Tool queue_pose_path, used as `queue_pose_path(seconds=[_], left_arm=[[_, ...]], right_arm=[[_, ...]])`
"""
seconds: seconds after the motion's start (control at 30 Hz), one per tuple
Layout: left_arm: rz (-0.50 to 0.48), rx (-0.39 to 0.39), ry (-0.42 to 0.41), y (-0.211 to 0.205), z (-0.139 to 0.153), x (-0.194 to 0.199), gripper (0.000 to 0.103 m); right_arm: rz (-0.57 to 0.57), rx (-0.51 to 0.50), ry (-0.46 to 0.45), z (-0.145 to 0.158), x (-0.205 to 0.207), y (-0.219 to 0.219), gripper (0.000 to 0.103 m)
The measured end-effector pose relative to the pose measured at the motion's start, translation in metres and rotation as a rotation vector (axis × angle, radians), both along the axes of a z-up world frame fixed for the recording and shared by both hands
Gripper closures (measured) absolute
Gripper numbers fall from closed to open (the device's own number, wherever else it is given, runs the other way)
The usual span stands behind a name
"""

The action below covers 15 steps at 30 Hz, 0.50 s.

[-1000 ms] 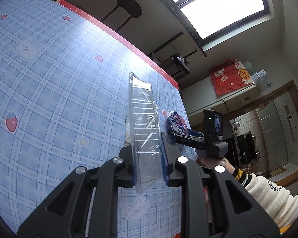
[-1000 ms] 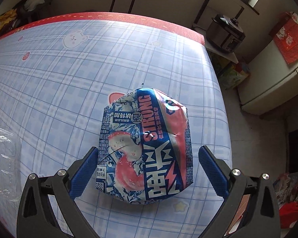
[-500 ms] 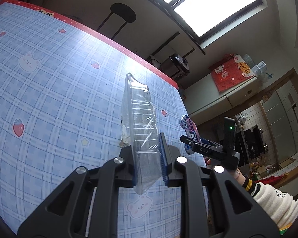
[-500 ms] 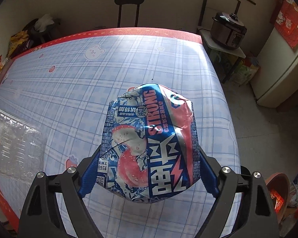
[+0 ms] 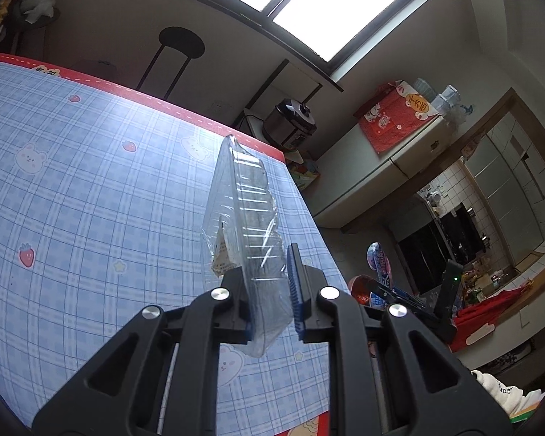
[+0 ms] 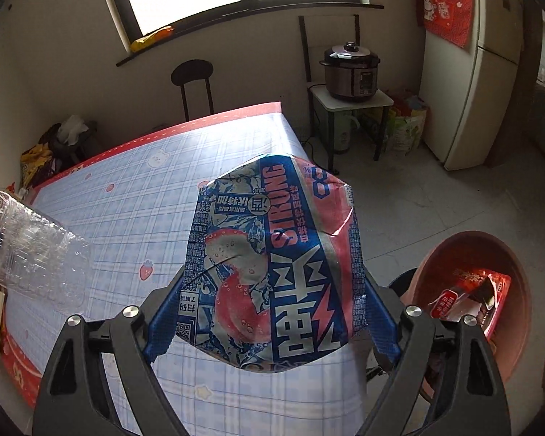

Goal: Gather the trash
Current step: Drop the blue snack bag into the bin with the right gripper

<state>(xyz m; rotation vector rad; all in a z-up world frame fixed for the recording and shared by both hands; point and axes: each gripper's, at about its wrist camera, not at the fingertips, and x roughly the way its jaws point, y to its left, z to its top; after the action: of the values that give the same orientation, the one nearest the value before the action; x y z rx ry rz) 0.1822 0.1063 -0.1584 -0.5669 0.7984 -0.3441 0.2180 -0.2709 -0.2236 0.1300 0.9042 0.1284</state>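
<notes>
My left gripper (image 5: 270, 290) is shut on a clear plastic clamshell box (image 5: 243, 196), held on edge above the blue checked table (image 5: 91, 181). A paper label hangs on the box's left side. In the right wrist view that box (image 6: 36, 250) shows at the far left. My right gripper (image 6: 272, 312) is shut on a crushed blue and pink drink can (image 6: 276, 254), its pads pressing on both sides, held in the air over the table's right edge. To its lower right stands a pink basin (image 6: 519, 290) with a red wrapper (image 6: 465, 294) inside. The can (image 5: 379, 259) also shows in the left wrist view.
A black stool (image 6: 192, 72) stands behind the table's far red edge. Right of the table are a pressure cooker (image 6: 350, 72) on a small stand, bags on the floor and a white fridge (image 6: 465, 72). Open grey floor (image 6: 418, 200) lies between table and fridge.
My right gripper closed on the can, lifted it off the table and swung right until the pink basin came into view. My left gripper rose with the plastic box.
</notes>
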Motion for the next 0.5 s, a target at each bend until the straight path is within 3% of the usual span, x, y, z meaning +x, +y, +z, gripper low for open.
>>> queue_pose_path(seconds=[0.3, 0.5], left_arm=[[-0.062, 0.004, -0.018, -0.048, 0.013, -0.014, 0.084], [-0.080, 0.008, -0.027, -0.072, 0.017, -0.023, 0.084]], right_arm=[[-0.248, -0.021, 0.025, -0.008, -0.047, -0.134, 0.019], [-0.387, 0.046, 0.046, -0.018, -0.067, -0.205, 0.019]])
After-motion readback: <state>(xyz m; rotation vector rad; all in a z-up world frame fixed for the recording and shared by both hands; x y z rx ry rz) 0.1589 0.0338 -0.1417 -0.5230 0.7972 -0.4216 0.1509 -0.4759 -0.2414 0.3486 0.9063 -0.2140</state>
